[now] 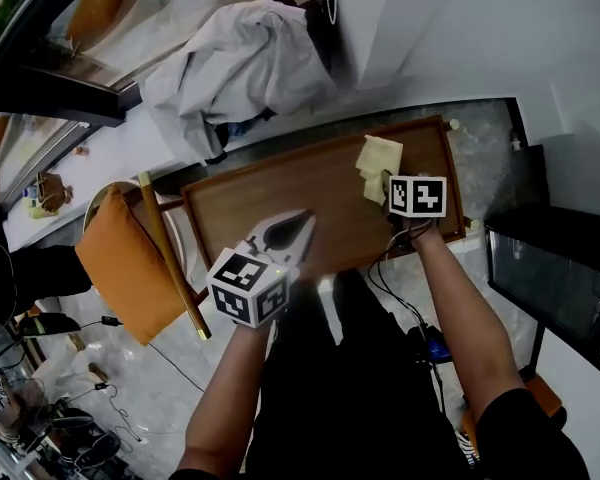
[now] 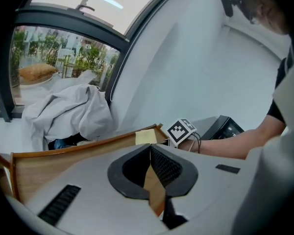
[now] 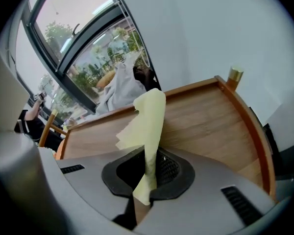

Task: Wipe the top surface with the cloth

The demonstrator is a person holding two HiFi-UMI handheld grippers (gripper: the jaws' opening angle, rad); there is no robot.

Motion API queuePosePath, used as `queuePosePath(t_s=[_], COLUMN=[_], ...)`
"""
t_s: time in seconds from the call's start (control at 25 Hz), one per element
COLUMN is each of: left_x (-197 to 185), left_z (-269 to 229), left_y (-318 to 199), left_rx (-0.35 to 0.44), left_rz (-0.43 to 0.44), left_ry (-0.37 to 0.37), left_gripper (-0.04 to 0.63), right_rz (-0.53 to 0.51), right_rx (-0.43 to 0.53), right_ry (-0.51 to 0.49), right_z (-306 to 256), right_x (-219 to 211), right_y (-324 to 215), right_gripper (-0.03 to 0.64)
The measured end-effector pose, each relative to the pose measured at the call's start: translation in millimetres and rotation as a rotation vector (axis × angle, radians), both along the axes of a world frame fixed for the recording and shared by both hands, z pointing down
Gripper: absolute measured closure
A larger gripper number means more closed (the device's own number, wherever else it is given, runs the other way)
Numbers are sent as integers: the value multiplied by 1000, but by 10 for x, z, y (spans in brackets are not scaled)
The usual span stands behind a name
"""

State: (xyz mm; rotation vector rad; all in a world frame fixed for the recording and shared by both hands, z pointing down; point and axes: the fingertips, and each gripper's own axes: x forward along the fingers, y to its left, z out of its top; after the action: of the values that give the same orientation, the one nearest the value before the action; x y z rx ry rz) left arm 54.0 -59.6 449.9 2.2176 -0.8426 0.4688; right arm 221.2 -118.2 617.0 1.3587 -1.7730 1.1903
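The wooden top [image 1: 310,203] has a raised rim and fills the middle of the head view. A pale yellow cloth [image 1: 378,161] hangs over its far right part, pinched in my right gripper [image 1: 388,186], which is shut on it. In the right gripper view the cloth [image 3: 148,124] rises from between the jaws above the wood [image 3: 210,124]. My left gripper [image 1: 302,226] hovers over the near edge of the top, shut with nothing in it. The left gripper view shows its tips [image 2: 150,148] meeting, with the cloth [image 2: 146,136] far off.
A chair with an orange cushion [image 1: 128,268] stands left of the top. A heap of pale grey fabric [image 1: 242,68] lies behind it by the window. A black cabinet [image 1: 555,283] is at the right. A brass knob [image 3: 234,75] marks the far right corner. Cables lie on the floor [image 1: 110,398].
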Motion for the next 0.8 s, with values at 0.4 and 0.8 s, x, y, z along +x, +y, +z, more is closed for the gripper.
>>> queuePosePath(t_s=[0.4,0.8], left_x=[314,205], left_z=[6,-31], left_y=[-4,91], left_rx=[0,4], left_rz=[37,28], left_ry=[-2,-6], left_gripper=[584,584], right_rz=[125,263], right_rx=[10,25], right_ry=[90,184], right_z=[-65,-170], right_x=[895,1379], right_y=[-11,76], right_gripper=[584,584])
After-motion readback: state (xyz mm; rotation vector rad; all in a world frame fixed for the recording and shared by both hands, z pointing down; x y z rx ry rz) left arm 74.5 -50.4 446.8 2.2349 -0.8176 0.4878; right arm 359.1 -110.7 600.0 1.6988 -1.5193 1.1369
